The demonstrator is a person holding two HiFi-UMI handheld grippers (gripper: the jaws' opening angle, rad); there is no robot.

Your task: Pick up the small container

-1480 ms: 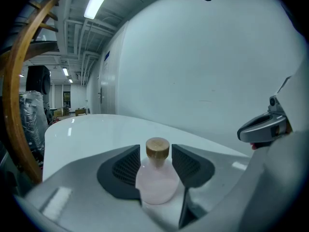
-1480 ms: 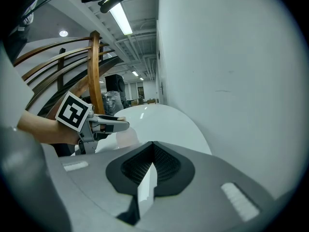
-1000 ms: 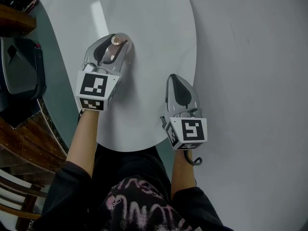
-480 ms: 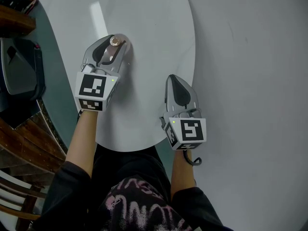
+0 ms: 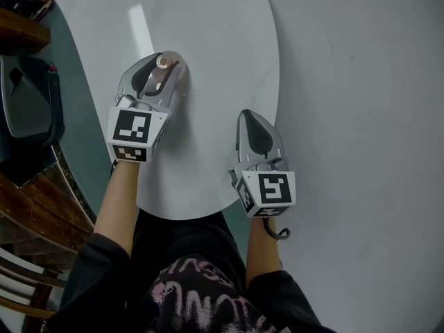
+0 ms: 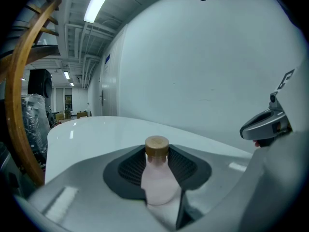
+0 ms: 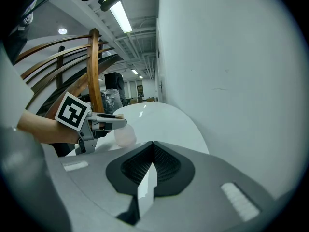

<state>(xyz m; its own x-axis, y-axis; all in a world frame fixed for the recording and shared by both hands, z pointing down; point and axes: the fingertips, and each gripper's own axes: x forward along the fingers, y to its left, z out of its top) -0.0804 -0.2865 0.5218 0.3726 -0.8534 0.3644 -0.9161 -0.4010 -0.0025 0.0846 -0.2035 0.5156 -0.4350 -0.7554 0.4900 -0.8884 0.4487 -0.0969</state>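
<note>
Here, left gripper (image 5: 165, 64) clamped on small container (image 6: 157, 178), right gripper (image 5: 254, 122) closed, empty

Head view looks down; gripper views share table (image 5: 208, 19).

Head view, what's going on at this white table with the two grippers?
A person holds two hand-held grippers over a white table. The left hand-held gripper is shut on the small container, a pale bottle with a tan cap, upright. The right hand-held gripper is shut and empty beside it. Whether the container is off the table is unclear.
</note>
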